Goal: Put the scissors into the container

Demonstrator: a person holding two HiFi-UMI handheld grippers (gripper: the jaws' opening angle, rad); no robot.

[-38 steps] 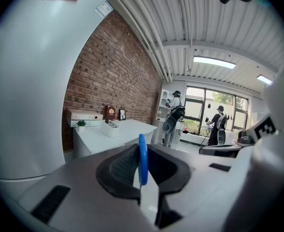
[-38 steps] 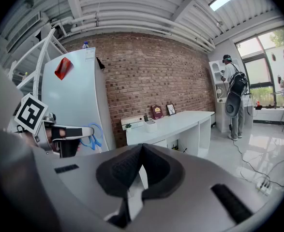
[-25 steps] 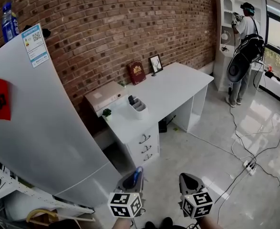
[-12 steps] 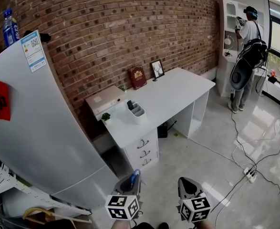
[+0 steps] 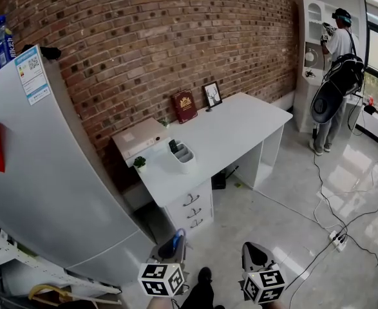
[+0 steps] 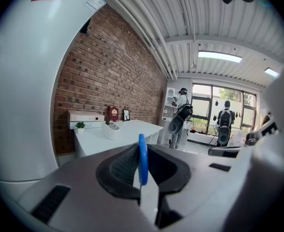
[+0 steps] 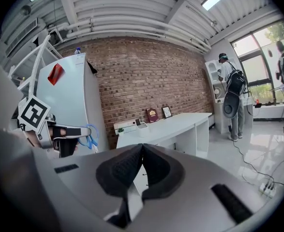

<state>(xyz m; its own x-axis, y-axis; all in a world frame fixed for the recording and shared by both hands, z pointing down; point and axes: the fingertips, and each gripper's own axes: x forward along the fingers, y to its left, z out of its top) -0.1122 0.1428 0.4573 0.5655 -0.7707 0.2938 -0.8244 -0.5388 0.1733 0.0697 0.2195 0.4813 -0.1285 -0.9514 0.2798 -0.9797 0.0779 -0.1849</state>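
The left gripper [image 5: 174, 243] is clamped on the scissors [image 6: 142, 159], pinching them edge-on so that the blue handle stands up between the pads. The right gripper view shows the handle loops poking out past the jaws; the blades are hidden. The right gripper [image 7: 142, 151] is closed on nothing.

I judge the scissors light and stiff, with smooth plastic that could pivot in so thin a pinch. A hold nearer the pivot would steady them, and they should go in blades down.

The fridge [image 5: 53, 172] curves close on the left, so a swing that way is cramped. Open floor lies ahead up to the desk [image 5: 240, 118], whose front edge and drawers come first. The container [image 5: 185, 157] sits well apart from the grippers, open-topped, with something dark in its rear slot. Cables [image 5: 327, 201] trail at right, and a person [image 5: 335, 56] stands far off.
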